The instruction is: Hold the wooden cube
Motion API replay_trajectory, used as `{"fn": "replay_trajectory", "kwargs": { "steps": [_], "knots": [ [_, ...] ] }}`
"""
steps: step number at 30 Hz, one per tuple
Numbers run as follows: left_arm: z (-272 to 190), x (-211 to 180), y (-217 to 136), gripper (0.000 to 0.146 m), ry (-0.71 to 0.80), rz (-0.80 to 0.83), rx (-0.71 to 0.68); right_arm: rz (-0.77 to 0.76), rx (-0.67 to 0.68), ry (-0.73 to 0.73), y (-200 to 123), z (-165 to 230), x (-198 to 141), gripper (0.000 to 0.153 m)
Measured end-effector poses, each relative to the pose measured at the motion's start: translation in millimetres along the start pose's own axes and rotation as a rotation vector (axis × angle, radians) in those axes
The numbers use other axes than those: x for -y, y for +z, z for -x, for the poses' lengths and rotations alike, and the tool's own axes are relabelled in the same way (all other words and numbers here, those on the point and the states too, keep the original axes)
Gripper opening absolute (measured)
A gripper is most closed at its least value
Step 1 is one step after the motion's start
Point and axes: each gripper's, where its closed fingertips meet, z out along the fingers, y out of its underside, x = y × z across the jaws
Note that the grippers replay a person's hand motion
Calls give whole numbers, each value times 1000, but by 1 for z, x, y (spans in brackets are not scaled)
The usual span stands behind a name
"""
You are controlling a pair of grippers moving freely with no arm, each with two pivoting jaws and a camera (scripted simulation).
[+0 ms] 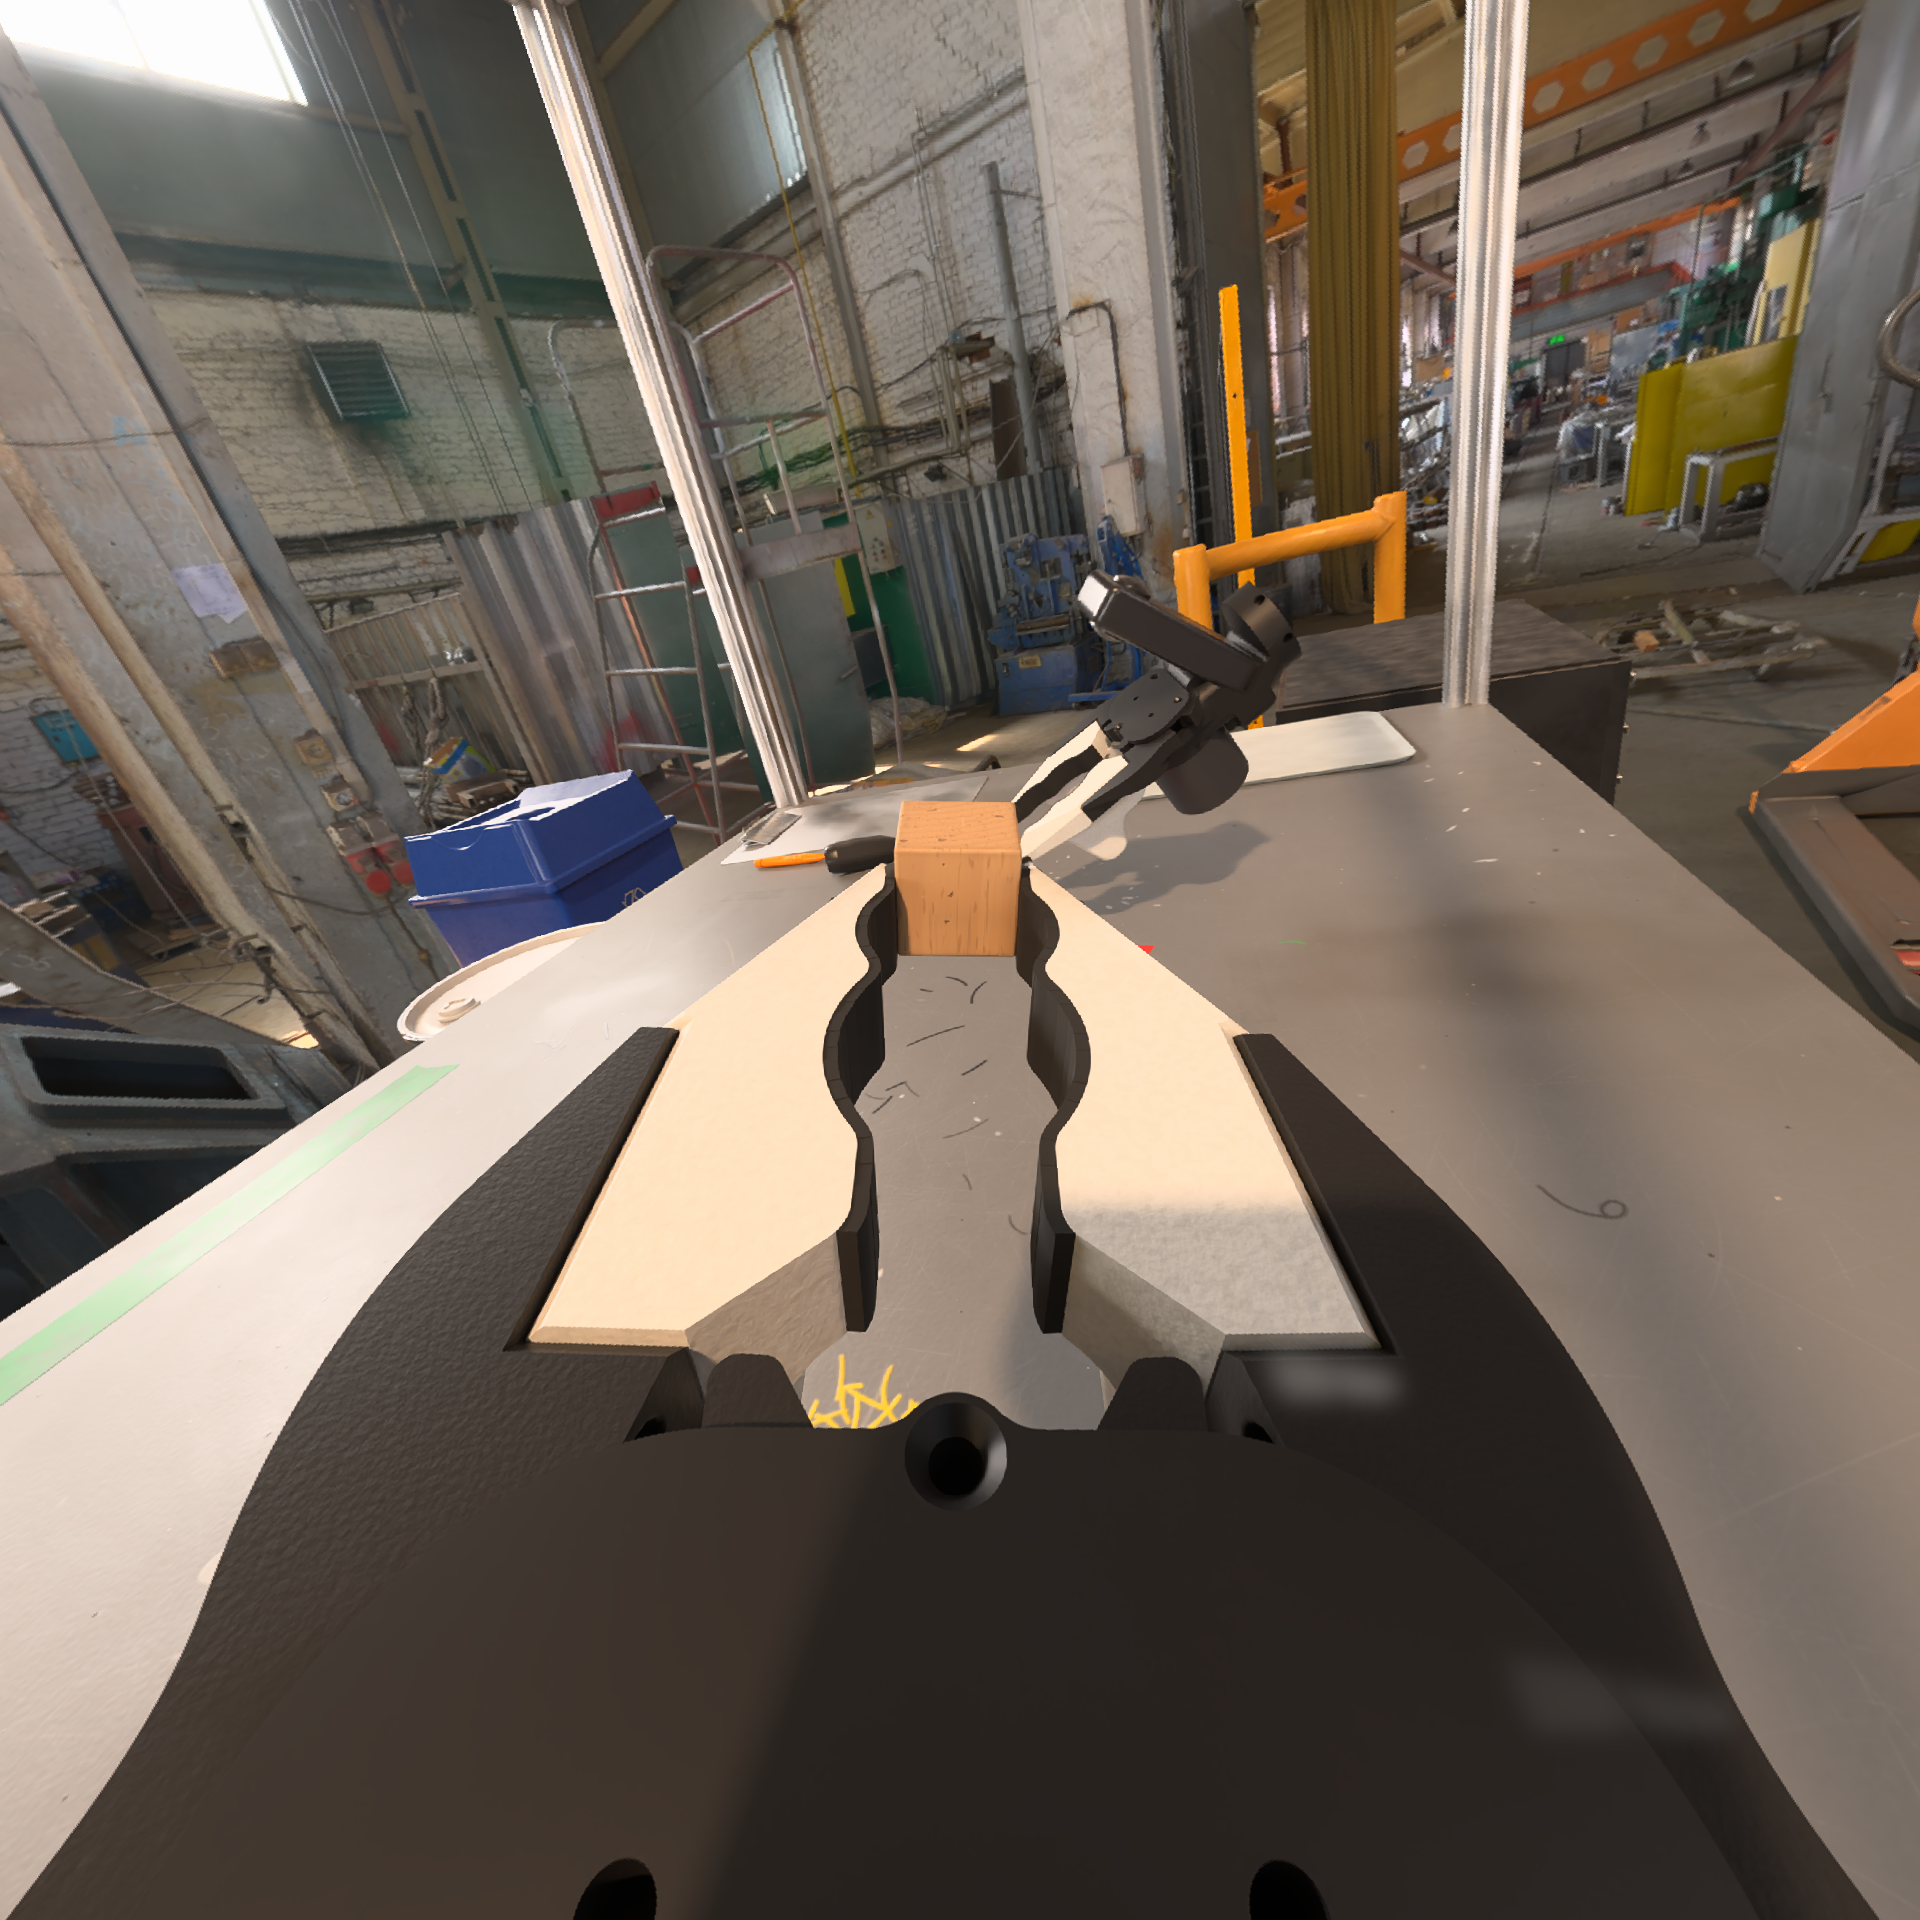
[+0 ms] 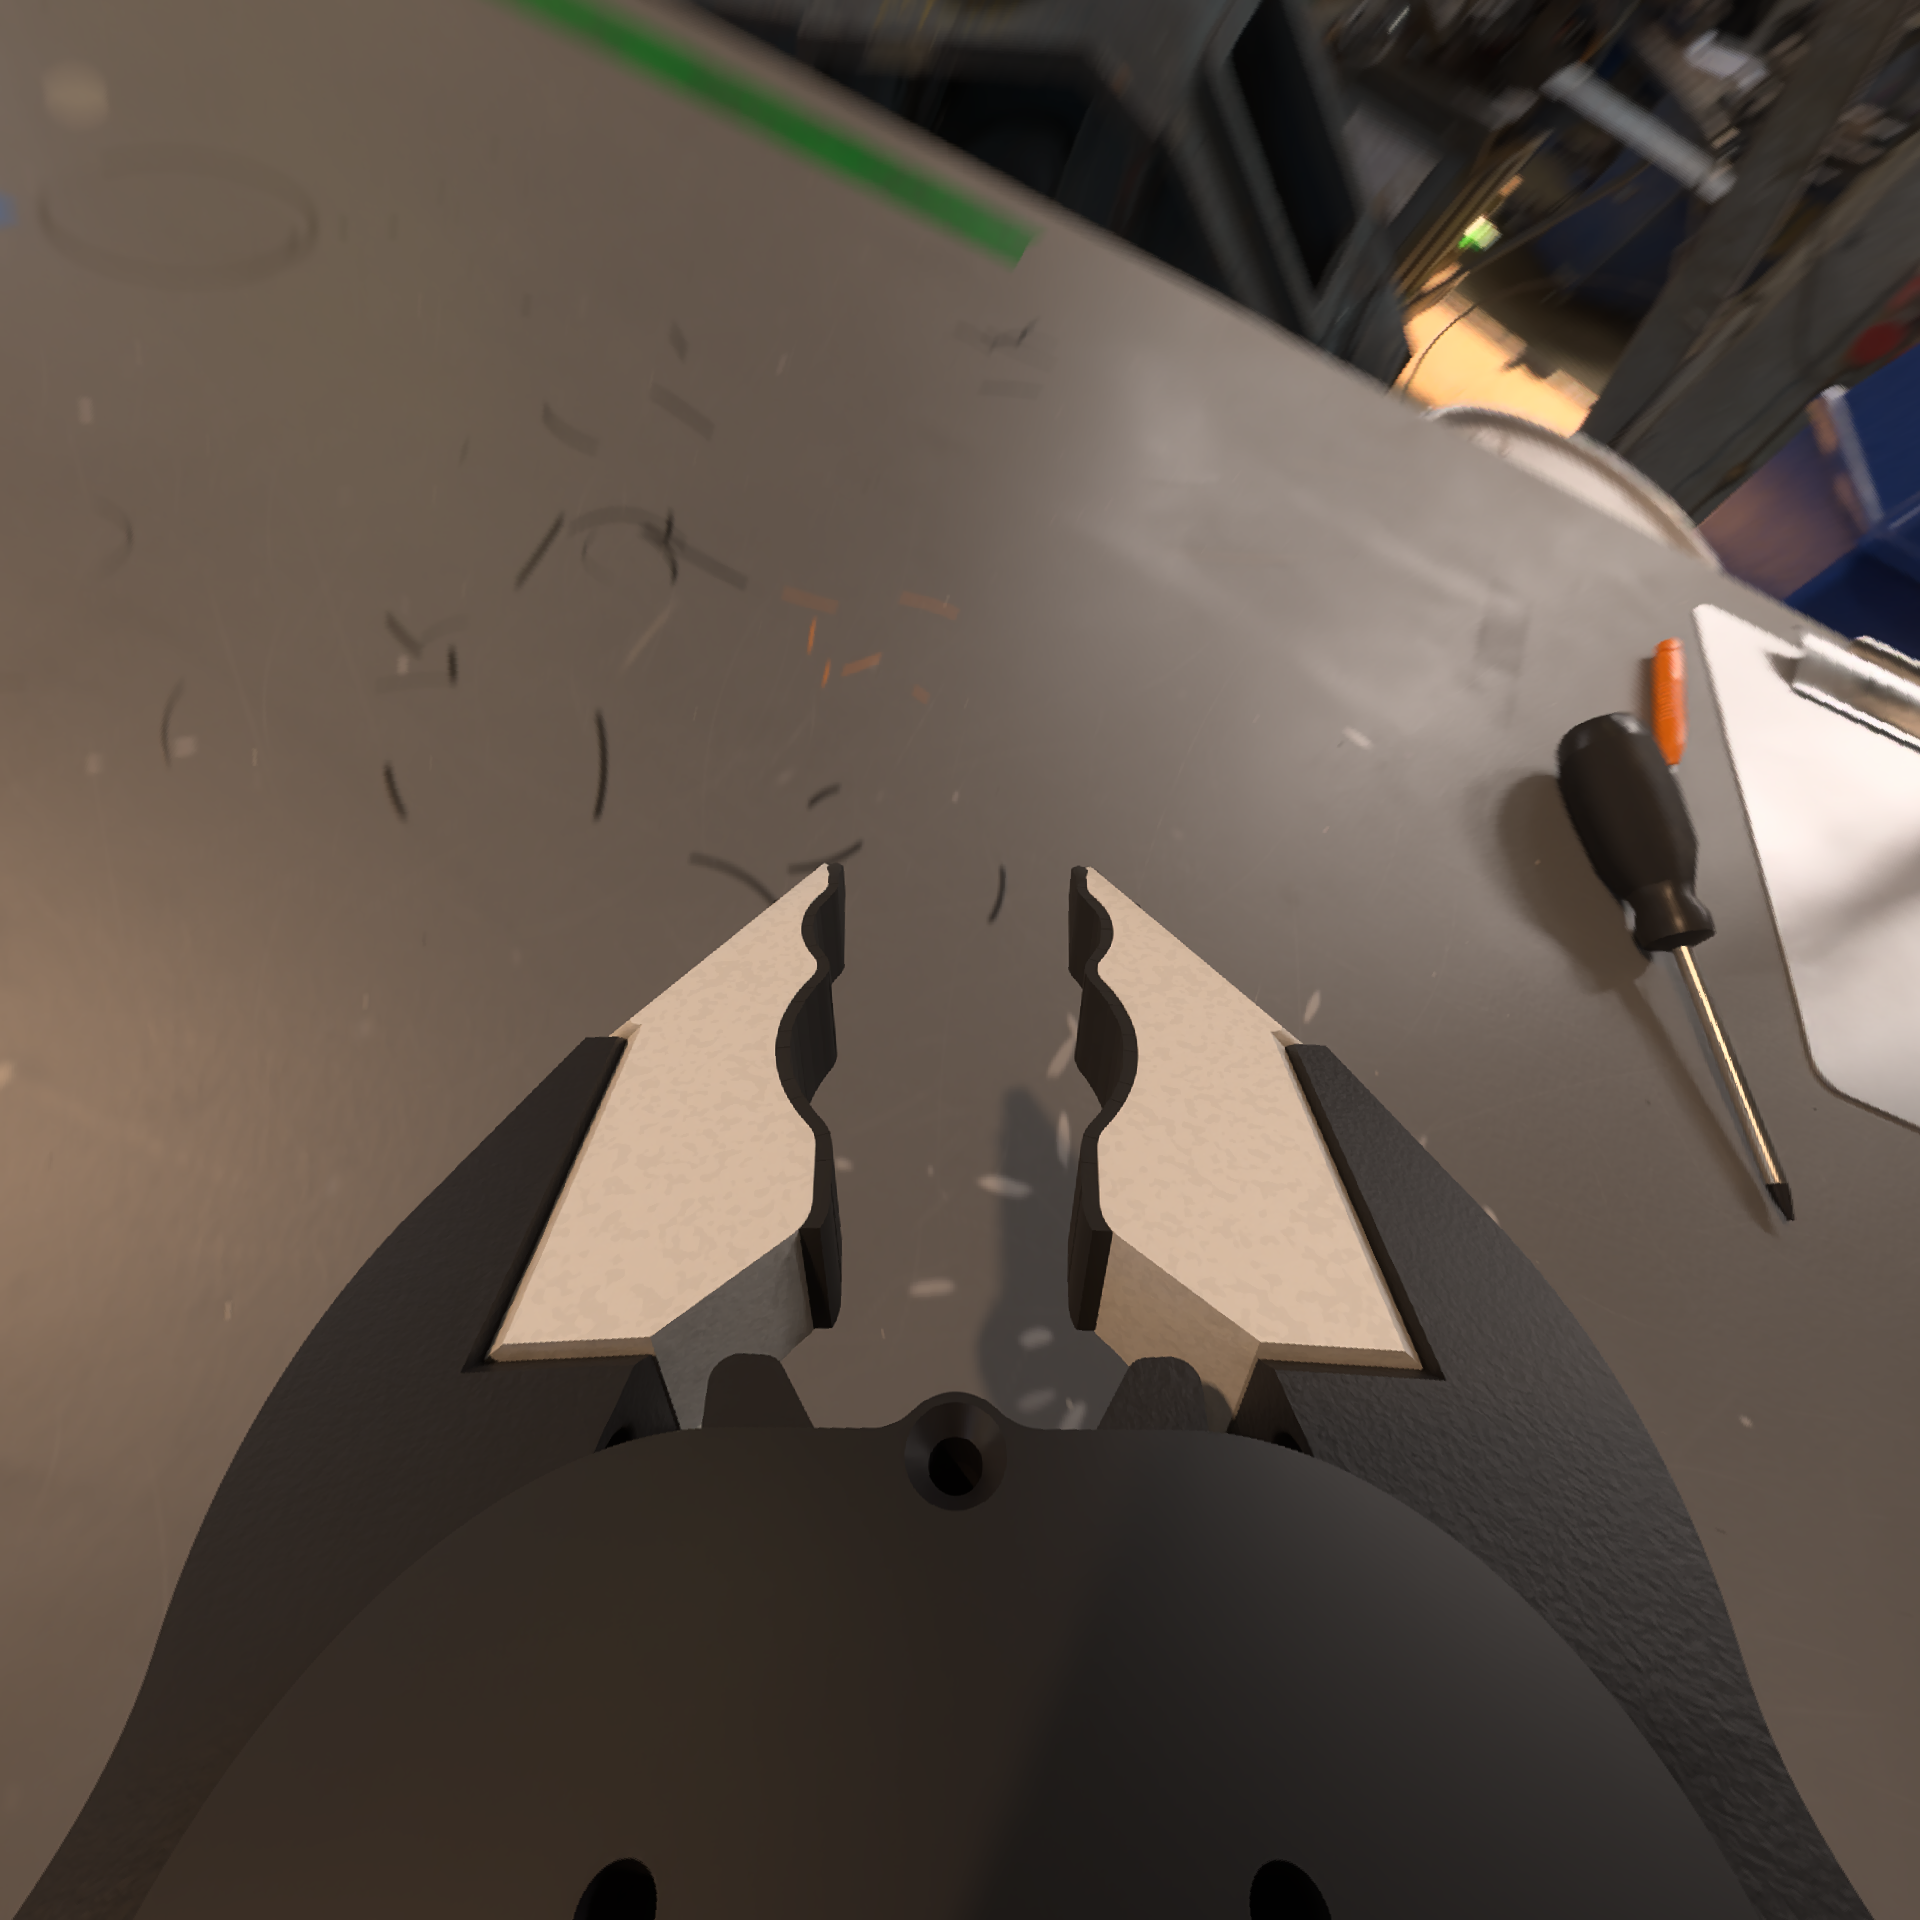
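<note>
The wooden cube, light tan with grain, sits between the fingertips of my left gripper, which is shut on it, both pads pressing its sides. The grey table shows below it; I cannot tell whether the cube rests on it or is held just above. My right gripper is open and empty, pointing down at the bare grey tabletop. It also shows in the left wrist view, just behind and right of the cube, tilted down. The cube does not appear in the right wrist view.
A black-handled screwdriver, an orange pen and a white clipboard lie to the right of my right gripper. Green tape marks the table edge. A blue bin stands off the table to the left.
</note>
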Motion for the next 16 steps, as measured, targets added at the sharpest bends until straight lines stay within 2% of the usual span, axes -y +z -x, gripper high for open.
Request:
{"fn": "replay_trajectory", "kwargs": {
  "steps": [3,5,8,12,16],
  "knots": [
    [-1,-1,2,21,-5,-1,-4,138,7,-87,1,1,-13,44],
    [-2,-2,3,21,-3,4,-9,109,15,-90,6,5,-10,42],
    [-5,-4,6,21,-3,9,-17,46,75,28,13,14,-1,41],
    [-5,-4,6,21,-2,13,-22,-112,101,46,-2,37,38,52],
    [-8,-6,6,21,-1,3,-52,-306,309,-33,-47,104,98,68]
  ]
}}
